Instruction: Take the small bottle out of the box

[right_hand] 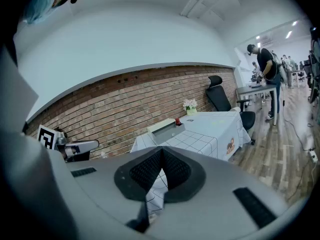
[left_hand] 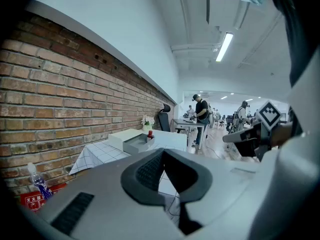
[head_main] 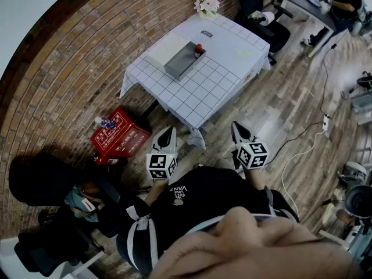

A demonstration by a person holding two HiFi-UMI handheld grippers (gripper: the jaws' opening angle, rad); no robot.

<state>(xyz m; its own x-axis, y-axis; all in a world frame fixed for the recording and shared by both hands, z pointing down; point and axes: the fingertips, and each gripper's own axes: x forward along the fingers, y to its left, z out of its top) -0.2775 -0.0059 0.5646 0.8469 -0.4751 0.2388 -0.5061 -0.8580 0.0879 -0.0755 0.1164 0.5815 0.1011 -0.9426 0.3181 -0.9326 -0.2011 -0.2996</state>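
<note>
The box (head_main: 179, 57) is a low grey and white tray on a table (head_main: 226, 74) with a checked cloth, some way ahead of me. The small bottle (head_main: 199, 50) with a red cap stands upright at the box's far end. My left gripper (head_main: 167, 135) and right gripper (head_main: 239, 131) hang close to the person's body, above the wooden floor and well short of the table. Both are shut with nothing between the jaws. The left gripper view shows the shut left gripper (left_hand: 163, 152) with the box (left_hand: 134, 142) and bottle (left_hand: 149, 134) far beyond. The right gripper view shows the right gripper (right_hand: 161, 152), the box (right_hand: 168, 128) and the bottle (right_hand: 177, 121).
A red crate (head_main: 119, 135) sits on the floor by the brick wall, left of the table. A flower pot (head_main: 207, 5) stands on the table's far corner and an office chair (head_main: 271, 29) behind it. A person (head_main: 75, 199) crouches at the lower left. Cables (head_main: 302, 144) run over the floor on the right.
</note>
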